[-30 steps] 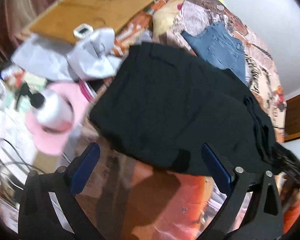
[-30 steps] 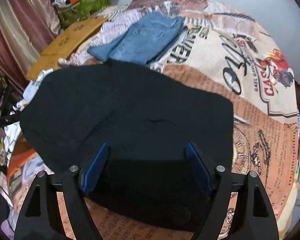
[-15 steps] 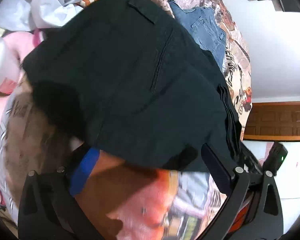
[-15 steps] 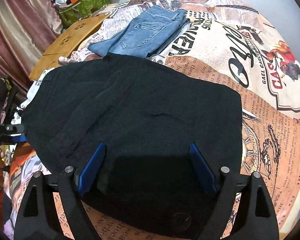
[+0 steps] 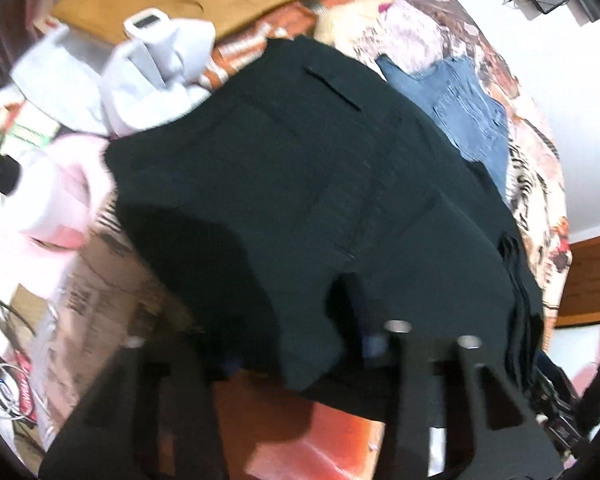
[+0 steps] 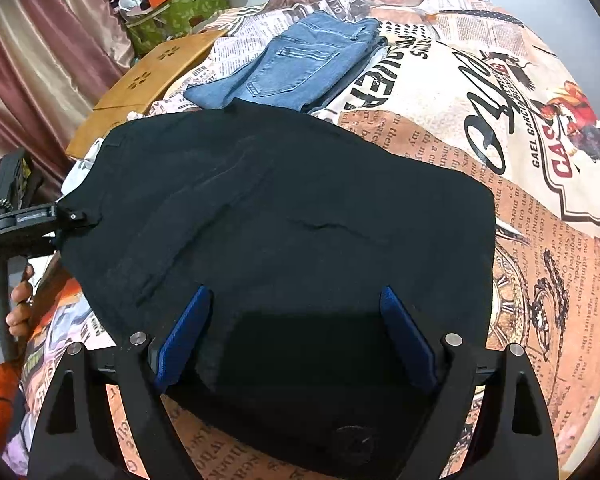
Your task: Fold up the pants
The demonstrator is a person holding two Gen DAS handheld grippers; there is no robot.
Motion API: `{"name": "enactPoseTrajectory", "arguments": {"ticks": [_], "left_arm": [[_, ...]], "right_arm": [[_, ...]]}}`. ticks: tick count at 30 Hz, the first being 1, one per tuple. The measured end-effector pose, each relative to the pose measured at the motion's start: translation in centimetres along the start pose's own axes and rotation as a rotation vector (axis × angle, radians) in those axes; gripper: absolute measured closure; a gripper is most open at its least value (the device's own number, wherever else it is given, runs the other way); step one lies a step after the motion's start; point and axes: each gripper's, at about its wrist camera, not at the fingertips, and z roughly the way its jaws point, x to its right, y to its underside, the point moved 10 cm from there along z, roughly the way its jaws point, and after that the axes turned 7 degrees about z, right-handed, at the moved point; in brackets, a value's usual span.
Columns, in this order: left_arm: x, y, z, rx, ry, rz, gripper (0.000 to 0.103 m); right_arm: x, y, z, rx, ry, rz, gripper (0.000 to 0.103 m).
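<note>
The black pants [image 6: 284, 216] lie folded on the printed bedspread [image 6: 540, 240]; they fill the middle of the left wrist view [image 5: 308, 184] too. My left gripper [image 5: 300, 348] is at their near corner, its fingers closed in on a fold of black cloth that hides the pads; from the right wrist view it [image 6: 70, 216] touches the pants' left corner. My right gripper [image 6: 296, 336] is open, its blue pads [image 6: 184, 332] spread over the near edge of the pants.
Folded blue jeans [image 6: 300, 64] lie beyond the black pants. A wooden board [image 6: 148, 84] and a green bag [image 6: 176, 12] sit at the back left. White cloth [image 5: 156, 76] and a pink item [image 5: 72, 192] crowd the left side.
My left gripper has closed from wide open onto the pants' corner, with cloth now draped over its fingers. My right gripper stays open and has barely moved.
</note>
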Motion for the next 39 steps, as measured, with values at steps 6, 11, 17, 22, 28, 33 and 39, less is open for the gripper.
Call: {"name": "enactPoseTrajectory", "arguments": {"ticks": [6,11,17,22,28,33,39], "left_arm": [[0.4,-0.5,-2.1,0.067,-0.034,0.08,0.084],[4.0,-2.4,-7.0,0.232,-0.107,0.261,0.089],[11.1,-3.9,-12.2,0.387,-0.103,0.461,0.092],[16.7,-4.1,-14.6,0.465,-0.081,0.576,0.093],[23.7,-3.2,-15.3,0.492,-0.011,0.672,0.095],[29.9,-0.7,-14.4,0.459,0.082,0.775,0.095],[36.2,5.3,-10.3,0.339,0.161,0.943,0.095]], "right_arm": [[0.1,0.0,-0.1,0.001,-0.004,0.007,0.017],[0.5,0.1,-1.4,0.008,-0.023,0.054,0.019],[3.6,0.2,-4.6,0.075,-0.032,0.142,0.019],[8.2,1.3,-6.3,0.107,-0.009,0.258,0.019],[10.2,4.1,-4.2,0.037,0.005,0.293,0.019],[9.6,3.8,-4.3,0.053,0.005,0.265,0.019],[9.9,4.0,-4.3,0.057,-0.011,0.26,0.019]]}}
